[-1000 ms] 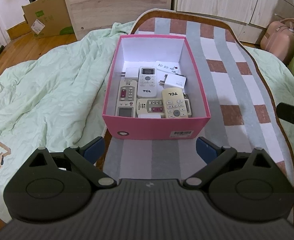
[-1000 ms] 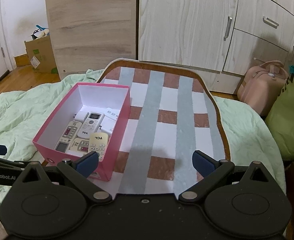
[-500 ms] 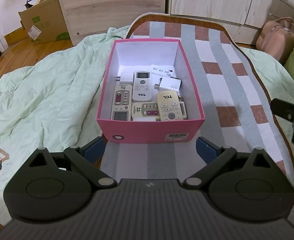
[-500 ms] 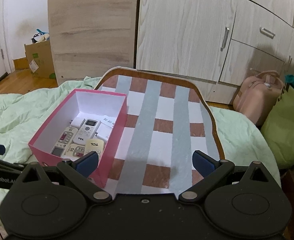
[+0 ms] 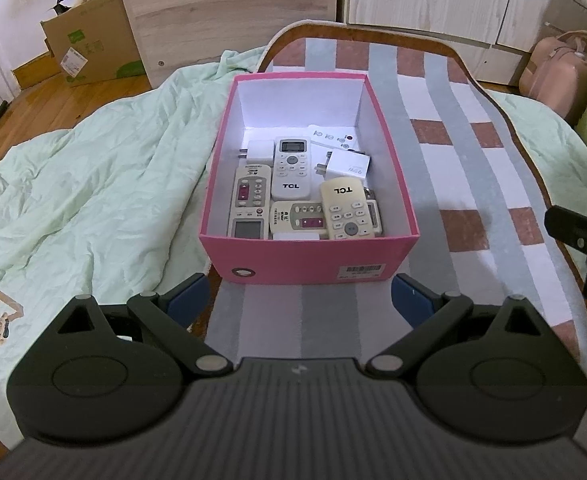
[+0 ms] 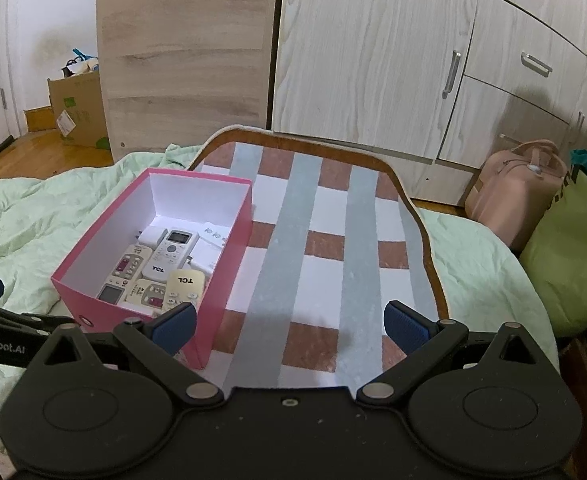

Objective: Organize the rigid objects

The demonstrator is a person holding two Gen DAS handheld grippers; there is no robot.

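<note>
A pink box (image 5: 305,258) with white inner walls sits on a checked mat (image 5: 461,184). It holds several remote controls, among them a white TCL remote (image 5: 290,168) and a yellowish TCL remote (image 5: 345,208), plus white chargers (image 5: 348,166). My left gripper (image 5: 299,298) is open and empty, just in front of the box's near wall. My right gripper (image 6: 289,324) is open and empty, above the mat to the right of the box (image 6: 93,300). The remotes also show in the right wrist view (image 6: 171,254).
A pale green quilt (image 5: 85,176) covers the bed around the mat. Wooden wardrobes (image 6: 373,48) stand behind. A cardboard box (image 5: 89,48) sits on the floor at far left. A pink bag (image 6: 513,192) and a green bag (image 6: 569,264) stand at the right.
Both grippers have drawn back and up from the box, which now looks smaller and farther. Both stay open and empty. The box contents have not moved.
</note>
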